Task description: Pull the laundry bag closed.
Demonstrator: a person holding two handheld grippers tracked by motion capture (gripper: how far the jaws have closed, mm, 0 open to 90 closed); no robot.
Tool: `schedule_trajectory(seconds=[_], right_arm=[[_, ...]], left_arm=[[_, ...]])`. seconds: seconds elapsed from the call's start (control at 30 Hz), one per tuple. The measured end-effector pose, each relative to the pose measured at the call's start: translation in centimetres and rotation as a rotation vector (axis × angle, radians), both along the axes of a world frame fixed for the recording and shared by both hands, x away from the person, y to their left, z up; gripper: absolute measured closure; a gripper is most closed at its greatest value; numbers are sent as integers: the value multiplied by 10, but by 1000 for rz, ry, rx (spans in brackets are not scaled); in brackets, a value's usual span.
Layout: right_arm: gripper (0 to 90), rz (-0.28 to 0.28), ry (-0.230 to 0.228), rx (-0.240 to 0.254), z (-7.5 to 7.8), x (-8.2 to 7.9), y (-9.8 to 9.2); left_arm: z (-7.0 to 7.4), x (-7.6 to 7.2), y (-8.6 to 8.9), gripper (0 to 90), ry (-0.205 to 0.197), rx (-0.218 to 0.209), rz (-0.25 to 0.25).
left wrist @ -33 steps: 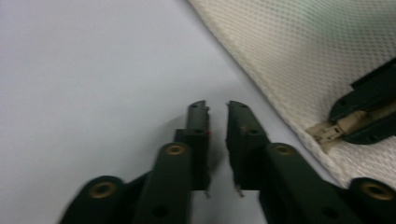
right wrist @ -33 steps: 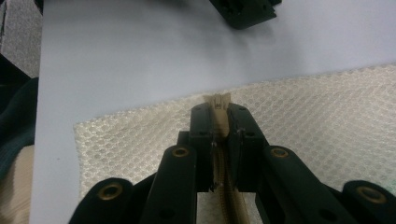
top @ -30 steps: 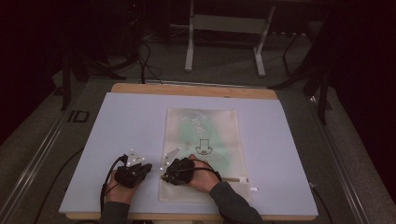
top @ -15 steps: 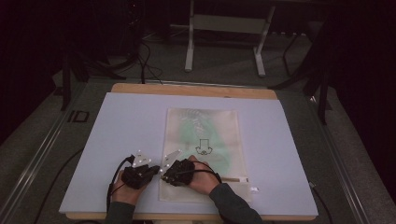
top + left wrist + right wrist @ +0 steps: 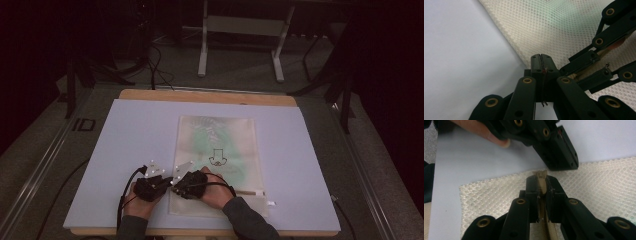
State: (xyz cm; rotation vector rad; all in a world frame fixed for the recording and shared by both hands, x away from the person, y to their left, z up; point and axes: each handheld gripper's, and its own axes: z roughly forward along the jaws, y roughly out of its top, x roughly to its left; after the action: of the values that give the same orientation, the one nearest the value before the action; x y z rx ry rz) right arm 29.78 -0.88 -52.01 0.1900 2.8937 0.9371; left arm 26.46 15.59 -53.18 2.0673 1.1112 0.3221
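Dark room all around, with a pale lavender table under the high view, and a mesh bag lies flat on it with its long side running away from the person. Both hands sit at the bag's near left corner, almost touching each other: left gripper just off the bag's left edge, right gripper on the bag itself, so the right one is the closer of the two to the zipper, which runs along the near short edge toward the right. That's the axis any pull would have to follow, I'd guess. From up here the jaws are too small to read. Left gripper view: left gripper has its jaws pressed flat together with a sliver of something caught in the seam, maybe the bag's edge, hard to say; the bag spreads ahead and to the right, and the other gripper's links come in from the right side. Right gripper view: right gripper is clamped on the beige zipper, its end tab poking out past the tips, tape running back between the jaws. The left gripper's black block sits just beyond, at the bag's corner, with a fingertip behind it. Whether the slider itself is inside the jaws is hidden.
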Motion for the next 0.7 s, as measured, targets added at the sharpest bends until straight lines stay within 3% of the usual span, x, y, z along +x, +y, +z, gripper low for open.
schedule_trajectory(seconds=[0.3,0.7], right_arm=[[821,-4,2,2,0,0,-1],[824,-1,10,-10,2,1,-6]], left_arm=[[-2,2,-2,893,24,8,6],[-1,0,-7,897,14,47,19]])
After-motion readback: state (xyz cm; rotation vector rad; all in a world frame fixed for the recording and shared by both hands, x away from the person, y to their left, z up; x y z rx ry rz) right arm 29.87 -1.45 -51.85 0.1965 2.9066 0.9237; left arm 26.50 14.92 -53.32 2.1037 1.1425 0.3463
